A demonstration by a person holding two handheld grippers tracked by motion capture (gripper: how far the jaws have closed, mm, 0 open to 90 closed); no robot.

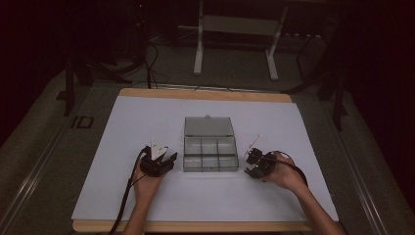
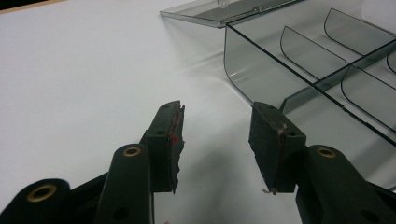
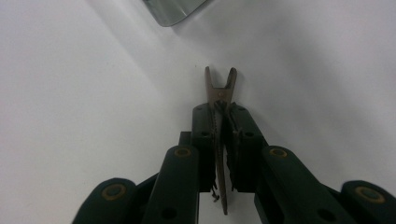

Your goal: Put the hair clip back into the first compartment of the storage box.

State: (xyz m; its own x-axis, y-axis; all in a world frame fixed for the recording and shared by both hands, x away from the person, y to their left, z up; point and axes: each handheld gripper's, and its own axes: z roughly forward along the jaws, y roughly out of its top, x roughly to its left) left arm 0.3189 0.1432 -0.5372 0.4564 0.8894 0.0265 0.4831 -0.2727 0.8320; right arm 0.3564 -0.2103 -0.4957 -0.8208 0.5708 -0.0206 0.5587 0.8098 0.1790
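A clear smoky plastic compartment box [image 1: 186, 161] lies in the middle of the white table, its lid [image 1: 208, 126] folded flat behind it and its compartments looking empty. My left gripper [image 1: 168, 159] is just left of the box, open with nothing between its jaws. In the left gripper view, the left gripper [image 2: 217, 112] is near the box's curved side wall [image 2: 247, 60]. My right gripper [image 1: 253, 156] rests right of the box, shut on a thin metal strip [image 3: 219, 86] with a forked tip. The strip [image 1: 254, 144] sticks out past the jaws.
The white tabletop [image 1: 147, 117] has a wooden edge [image 1: 195, 226] at front and back. A white stand [image 1: 235, 29] and cables lie on the dark floor beyond. A rounded corner of the box [image 3: 173, 11] sits ahead of the right gripper [image 3: 219, 108].
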